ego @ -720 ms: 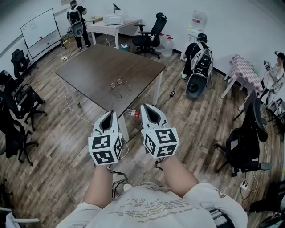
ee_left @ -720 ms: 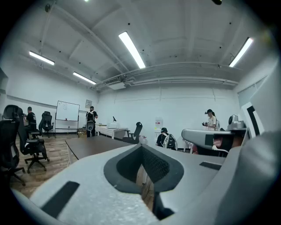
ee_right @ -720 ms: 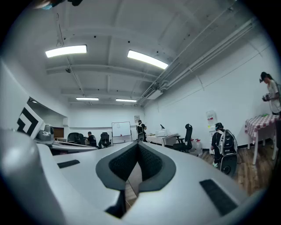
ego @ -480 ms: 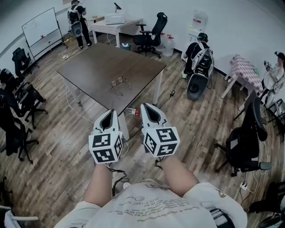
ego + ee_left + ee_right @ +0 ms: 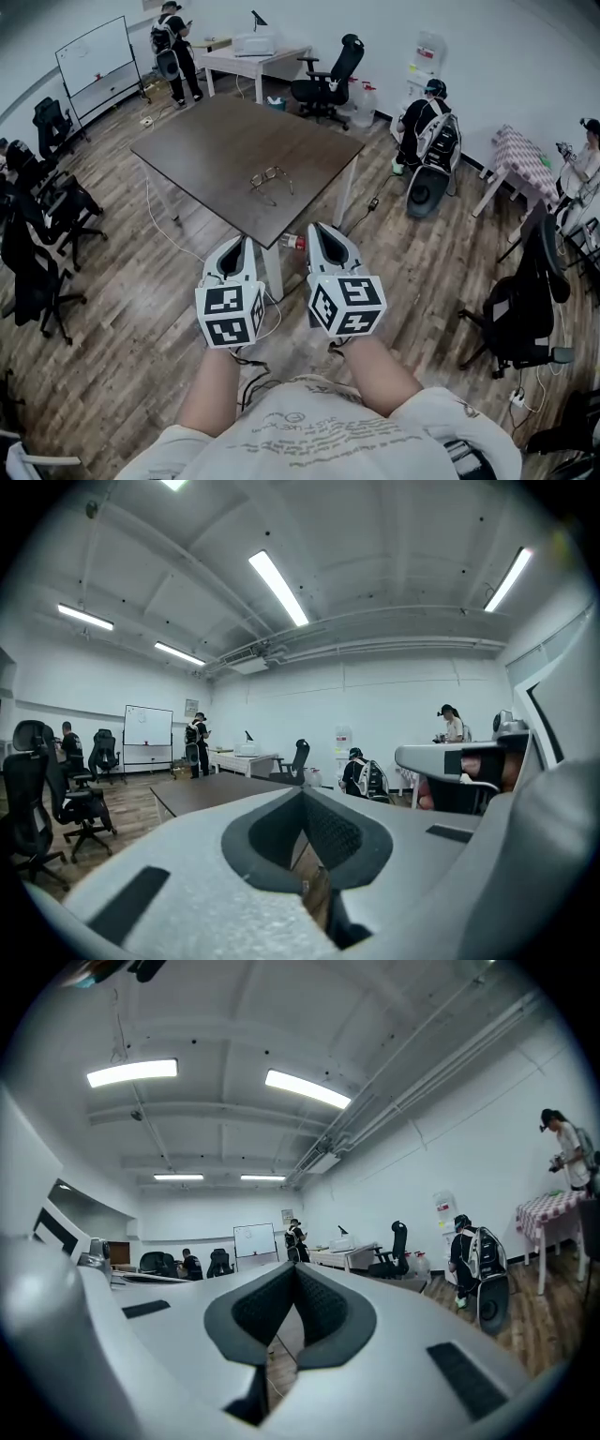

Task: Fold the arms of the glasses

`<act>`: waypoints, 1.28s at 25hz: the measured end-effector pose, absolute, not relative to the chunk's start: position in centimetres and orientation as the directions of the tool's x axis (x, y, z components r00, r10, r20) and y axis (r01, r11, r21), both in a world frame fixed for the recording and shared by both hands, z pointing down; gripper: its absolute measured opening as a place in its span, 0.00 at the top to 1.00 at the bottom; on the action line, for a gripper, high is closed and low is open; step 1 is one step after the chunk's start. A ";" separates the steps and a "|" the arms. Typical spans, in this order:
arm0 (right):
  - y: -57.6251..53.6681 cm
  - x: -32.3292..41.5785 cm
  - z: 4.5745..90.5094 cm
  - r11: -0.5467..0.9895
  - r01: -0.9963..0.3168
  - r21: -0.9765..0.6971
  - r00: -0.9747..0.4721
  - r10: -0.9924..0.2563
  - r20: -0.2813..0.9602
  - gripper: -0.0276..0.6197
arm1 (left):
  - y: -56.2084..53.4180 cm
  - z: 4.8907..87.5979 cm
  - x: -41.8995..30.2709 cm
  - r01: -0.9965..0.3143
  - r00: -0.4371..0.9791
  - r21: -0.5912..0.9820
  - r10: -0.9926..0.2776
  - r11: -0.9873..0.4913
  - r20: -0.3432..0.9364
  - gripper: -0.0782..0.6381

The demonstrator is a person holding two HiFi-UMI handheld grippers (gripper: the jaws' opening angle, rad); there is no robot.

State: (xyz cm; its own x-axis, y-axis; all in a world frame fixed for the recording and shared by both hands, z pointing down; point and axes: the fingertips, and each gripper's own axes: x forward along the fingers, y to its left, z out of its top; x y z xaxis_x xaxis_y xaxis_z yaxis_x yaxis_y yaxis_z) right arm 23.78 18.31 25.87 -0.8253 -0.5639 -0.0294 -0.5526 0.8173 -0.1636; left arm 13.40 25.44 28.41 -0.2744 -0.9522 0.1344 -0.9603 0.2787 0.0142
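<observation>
- The glasses (image 5: 270,178) lie on the dark surface (image 5: 211,141), toward its near corner. They are well apart from both claws, with nothing else beside them.
- The frame looks thin and dark. Its arms seem to stick out unfolded, though it is too small here to be sure.
- The left claw (image 5: 232,249) is closed with nothing between its pads. It is held out in front of the person, short of the surface edge.
- The right claw (image 5: 324,236) is likewise closed and empty, just beside the left one.
- Handling, as a judgement: the glasses are very light, so they will probably slide on the smooth top if pushed from one side only.
- The lenses and hinges are the fragile parts, and a thin arm will flex or twist under a hard pinch.
- A sensible hold is one claw on the front frame near the bridge or a hinge corner, keeping off the lenses. The other claw can then nudge each arm inward near its tip.
- Both claws must open before any grasp.
</observation>
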 end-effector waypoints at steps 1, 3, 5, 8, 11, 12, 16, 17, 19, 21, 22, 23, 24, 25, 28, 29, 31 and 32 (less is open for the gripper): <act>18.7 23.1 26.0 0.816 -0.556 -0.156 -0.823 -0.567 -0.032 0.94 | 25.7 28.5 12.7 -0.961 -0.273 0.017 -0.953 0.277 0.133 0.87; 19.2 22.0 26.2 0.816 -0.558 -0.153 -0.822 -0.569 -0.032 0.94 | 26.3 28.8 11.6 -0.962 -0.269 0.019 -0.954 0.273 0.130 0.87; 19.7 21.1 26.5 0.813 -0.561 -0.155 -0.820 -0.571 -0.029 0.94 | 26.8 28.9 10.8 -0.964 -0.261 0.017 -0.957 0.265 0.127 0.87; 20.7 19.9 26.7 0.807 -0.568 -0.159 -0.815 -0.579 -0.031 0.94 | 27.6 29.1 9.5 -0.968 -0.247 0.015 -0.961 0.251 0.122 0.87; 21.3 19.0 27.1 0.802 -0.576 -0.155 -0.810 -0.586 -0.020 0.94 | 28.0 29.4 8.3 -0.970 -0.238 0.026 -0.963 0.243 0.127 0.87; 21.3 18.9 27.2 0.799 -0.581 -0.154 -0.807 -0.590 -0.017 0.94 | 28.1 29.5 8.2 -0.970 -0.235 0.028 -0.963 0.240 0.129 0.87; 20.6 18.7 27.7 0.780 -0.607 -0.152 -0.788 -0.616 -0.010 0.94 | 27.9 29.9 8.0 -0.973 -0.222 0.030 -0.966 0.228 0.131 0.87; 20.4 18.6 27.8 0.776 -0.612 -0.151 -0.785 -0.620 -0.009 0.94 | 27.8 30.1 7.9 -0.973 -0.221 0.031 -0.966 0.227 0.133 0.87; 20.0 18.5 28.0 0.775 -0.614 -0.152 -0.783 -0.622 -0.008 0.94 | 27.4 30.5 7.6 -0.973 -0.220 0.036 -0.966 0.227 0.139 0.87; 19.5 18.3 28.2 0.778 -0.609 -0.158 -0.786 -0.618 -0.011 0.94 | 26.9 30.8 7.4 -0.973 -0.220 0.035 -0.965 0.227 0.143 0.87; 19.1 18.3 28.3 0.779 -0.606 -0.161 -0.788 -0.616 -0.013 0.94 | 26.6 30.9 7.3 -0.973 -0.221 0.032 -0.965 0.228 0.143 0.87; 18.6 18.2 28.5 0.779 -0.605 -0.165 -0.788 -0.615 -0.015 0.94 | 26.2 31.0 7.3 -0.973 -0.223 0.029 -0.965 0.229 0.142 0.87; 18.1 18.1 28.7 0.778 -0.604 -0.171 -0.788 -0.615 -0.016 0.94 | 25.8 31.1 7.1 -0.973 -0.225 0.028 -0.964 0.231 0.140 0.87; 17.6 17.9 28.9 0.778 -0.603 -0.177 -0.788 -0.615 -0.018 0.94 | 25.4 31.2 6.9 -0.972 -0.228 0.027 -0.964 0.234 0.140 0.87; 16.0 16.8 29.4 0.785 -0.586 -0.200 -0.799 -0.601 -0.016 0.94 | 23.9 31.4 5.9 -0.970 -0.235 0.026 -0.961 0.241 0.144 0.87; 15.6 16.5 29.6 0.789 -0.579 -0.205 -0.805 -0.594 -0.014 0.94 | 23.4 31.6 5.6 -0.970 -0.237 0.025 -0.960 0.244 0.148 0.87; 14.5 15.9 30.1 0.797 -0.567 -0.206 -0.814 -0.581 -0.008 0.94 | 22.1 32.0 5.2 -0.969 -0.238 0.028 -0.959 0.245 0.156 0.87; 13.8 15.6 30.3 0.800 -0.563 -0.206 -0.817 -0.576 -0.005 0.94 | 21.3 32.1 4.9 -0.969 -0.236 0.030 -0.959 0.243 0.158 0.87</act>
State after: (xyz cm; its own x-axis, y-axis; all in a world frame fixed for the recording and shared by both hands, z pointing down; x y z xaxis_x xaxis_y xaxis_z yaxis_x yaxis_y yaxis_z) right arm 15.61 13.77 30.30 -0.8174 -0.5761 -0.0047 -0.5629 0.8003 -0.2064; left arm 4.94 21.30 32.14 -0.2359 -0.9588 0.1580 -0.9695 0.2434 0.0298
